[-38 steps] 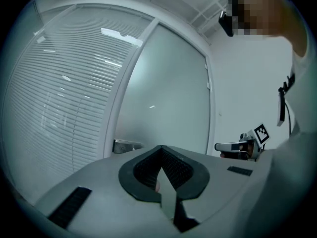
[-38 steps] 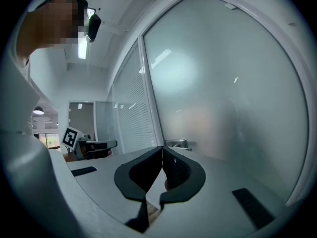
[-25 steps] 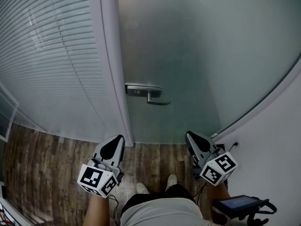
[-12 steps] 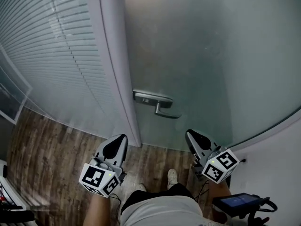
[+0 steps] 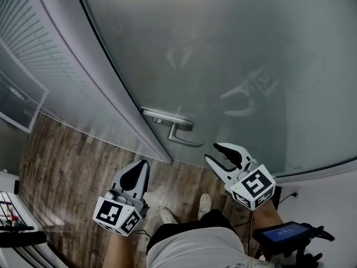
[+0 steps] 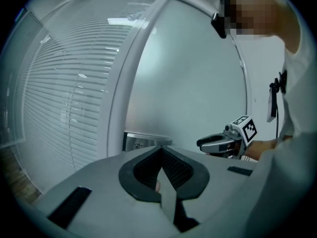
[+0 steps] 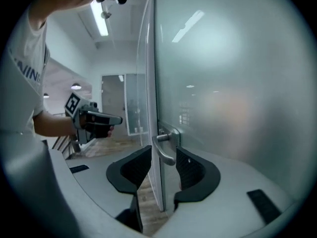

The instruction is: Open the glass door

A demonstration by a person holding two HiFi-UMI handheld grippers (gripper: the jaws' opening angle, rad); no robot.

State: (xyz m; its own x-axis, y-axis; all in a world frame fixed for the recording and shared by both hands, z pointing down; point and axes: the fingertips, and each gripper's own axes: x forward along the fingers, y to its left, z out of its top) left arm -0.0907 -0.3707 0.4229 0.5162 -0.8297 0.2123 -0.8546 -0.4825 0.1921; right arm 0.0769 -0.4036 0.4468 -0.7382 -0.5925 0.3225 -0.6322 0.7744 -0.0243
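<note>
From my station I count one glass door (image 5: 251,49), one lever handle (image 5: 184,142), one metal lock plate (image 5: 160,117), one slatted blind (image 6: 64,98), two shoes (image 5: 167,217) and one dark-screened device (image 5: 285,233). There are two grippers. One is the left hand-held gripper (image 5: 142,164). The other is the right hand-held gripper (image 5: 212,152), whose jaws have just been opening, with the lever handle in their gap, untouched.

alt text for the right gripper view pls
The right tongs, whose dark jaws have just been opening, stand apart and frame a silver lever handle on a frosted glass door without touching it; nothing is gripped. The left tongs show at the view's left, held out level.
</note>
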